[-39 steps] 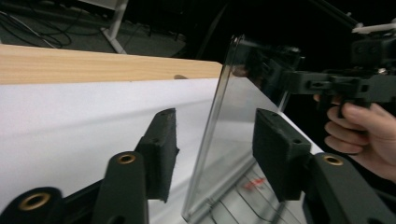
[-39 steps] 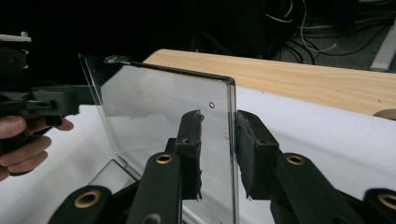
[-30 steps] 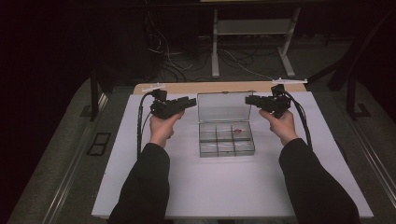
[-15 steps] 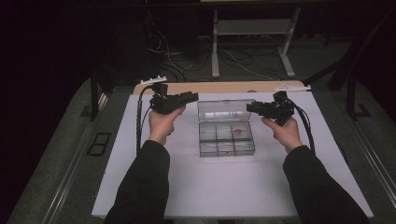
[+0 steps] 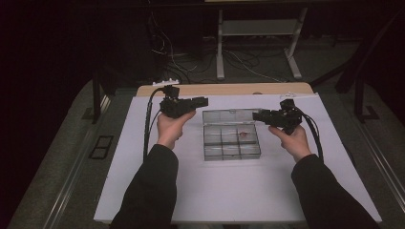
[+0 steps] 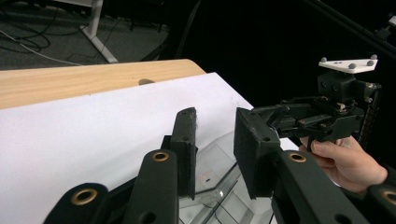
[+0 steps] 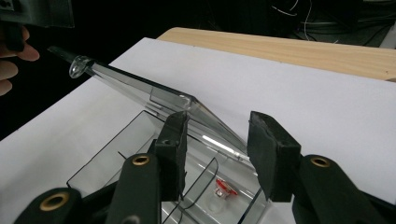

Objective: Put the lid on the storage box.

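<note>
A clear plastic compartment box [image 5: 231, 149] lies on the white sheet with its lid [image 5: 228, 116] standing open at the far side. A small red piece [image 5: 245, 134] rests in one far compartment and shows as the red piece [image 7: 224, 190] in the right gripper view. My left gripper [image 5: 204, 101] hovers at the lid's left corner, open and empty, and the left gripper [image 6: 215, 137] looks over the box [image 6: 212, 179]. My right gripper [image 5: 256, 115] hangs open by the box's far right corner. From its own camera, the right gripper [image 7: 217, 135] points at the tilted lid [image 7: 154, 95].
A white sheet [image 5: 229, 191] covers the wooden table [image 5: 224, 89], whose far edge shows bare. Cables and a stand's legs [image 5: 258, 52] lie on the floor beyond. A black cable [image 5: 148, 119] trails from the left gripper. In the left gripper view, the other hand's gripper [image 6: 322, 116] shows at right.
My right gripper has come down and nearer to the box's right side. The left gripper has shifted slightly towards the lid. The box has not moved.
</note>
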Motion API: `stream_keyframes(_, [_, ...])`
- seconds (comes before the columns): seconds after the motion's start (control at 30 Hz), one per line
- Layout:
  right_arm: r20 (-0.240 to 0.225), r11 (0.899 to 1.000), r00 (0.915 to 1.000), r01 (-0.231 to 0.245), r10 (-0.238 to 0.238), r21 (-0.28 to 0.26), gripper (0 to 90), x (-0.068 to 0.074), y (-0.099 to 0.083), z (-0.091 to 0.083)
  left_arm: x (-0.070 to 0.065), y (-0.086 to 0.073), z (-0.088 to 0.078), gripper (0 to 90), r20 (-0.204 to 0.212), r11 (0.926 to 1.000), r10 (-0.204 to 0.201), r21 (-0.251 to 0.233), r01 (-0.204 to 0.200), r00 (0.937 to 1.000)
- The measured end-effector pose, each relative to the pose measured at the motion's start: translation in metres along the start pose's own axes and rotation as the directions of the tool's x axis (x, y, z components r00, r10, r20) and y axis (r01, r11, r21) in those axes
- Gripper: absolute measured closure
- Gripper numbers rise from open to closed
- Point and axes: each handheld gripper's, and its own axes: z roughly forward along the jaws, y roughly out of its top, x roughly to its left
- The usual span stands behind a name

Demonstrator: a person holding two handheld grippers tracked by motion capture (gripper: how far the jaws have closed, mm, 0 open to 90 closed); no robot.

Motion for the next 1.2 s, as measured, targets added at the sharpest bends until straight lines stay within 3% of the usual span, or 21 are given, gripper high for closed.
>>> stream_keyframes(0.3, [-0.006,1.000,1.0000,0.001,-0.001,0.012,56.7,0.003,-0.008,-0.002,0.000,-0.004,0.005,81.9,0.016,0.9973,0.036,0.064,-0.037,0.9992])
stream_keyframes(0.43, [-0.004,1.000,1.0000,0.002,-0.002,0.016,56.7,0.004,-0.011,-0.003,-0.003,-0.008,0.007,88.3,0.018,0.9920,0.054,0.113,-0.056,0.9984])
stream_keyframes(0.6, [-0.005,1.000,1.0000,-0.002,0.002,0.014,56.7,0.005,-0.014,-0.004,-0.007,-0.013,0.009,88.4,0.026,0.9813,0.091,0.168,-0.094,0.9956])
stream_keyframes(0.67, [-0.006,1.000,1.0000,-0.002,0.002,0.014,56.7,0.005,-0.016,-0.004,-0.008,-0.016,0.009,88.4,0.023,0.9792,0.097,0.176,-0.100,0.9950])
stream_keyframes(0.83, [-0.013,1.000,0.9998,-0.018,0.018,0.016,54.8,0.006,-0.020,-0.005,-0.011,-0.021,0.008,88.4,0.033,0.9829,0.077,0.165,-0.082,0.9965])
stream_keyframes(1.2, [-0.012,0.999,0.9996,-0.025,0.026,0.033,50.5,0.012,-0.032,-0.009,-0.016,-0.036,0.006,88.4,0.036,0.9715,0.137,0.190,-0.141,0.9899])
